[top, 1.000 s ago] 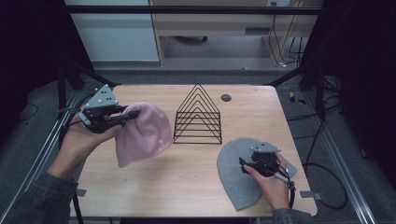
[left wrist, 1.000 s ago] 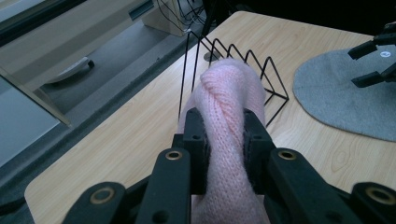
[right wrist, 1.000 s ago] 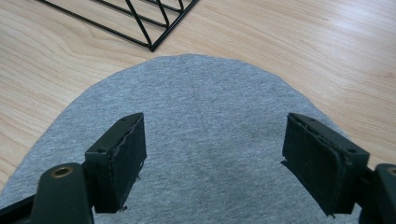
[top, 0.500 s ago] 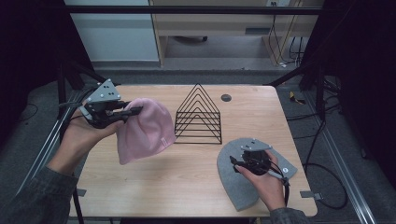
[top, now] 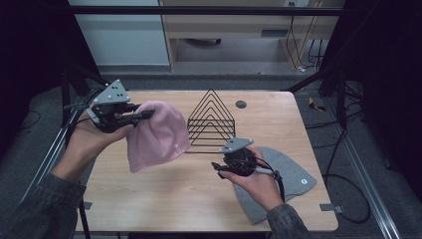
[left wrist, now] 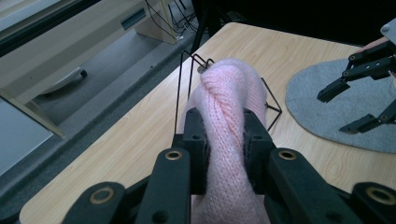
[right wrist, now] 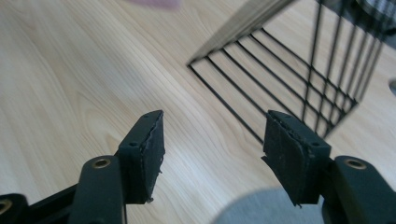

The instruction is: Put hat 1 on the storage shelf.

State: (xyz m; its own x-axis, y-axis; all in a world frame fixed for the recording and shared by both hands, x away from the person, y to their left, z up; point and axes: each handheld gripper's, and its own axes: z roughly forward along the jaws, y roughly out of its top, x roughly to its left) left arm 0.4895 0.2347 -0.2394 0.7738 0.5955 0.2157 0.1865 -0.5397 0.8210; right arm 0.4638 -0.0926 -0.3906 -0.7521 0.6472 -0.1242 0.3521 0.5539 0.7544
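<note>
A pink knitted beanie (top: 158, 138) hangs above the table's left side, with my left gripper (top: 145, 115) shut on its edge. In the left gripper view the pink beanie (left wrist: 227, 100) is pinched between the two pads of the left gripper (left wrist: 224, 140). A grey beanie (top: 286, 175) lies flat at the front right. My right gripper (top: 217, 167) stands open just left of it, over bare wood. In the right gripper view the right gripper (right wrist: 217, 140) holds nothing, and the grey beanie (right wrist: 259, 209) shows at the bottom edge.
A black wire rack (top: 211, 119) of triangular frames stands at the table's middle back, close to both grippers; the rack (right wrist: 299, 79) is just ahead of the right jaws. A small dark disc (top: 241, 104) lies behind it. The table's front edge (top: 199, 226) is near.
My right gripper has moved left, off the grey beanie and over bare wood near the rack. The left gripper still holds the pink beanie in about the same place.
</note>
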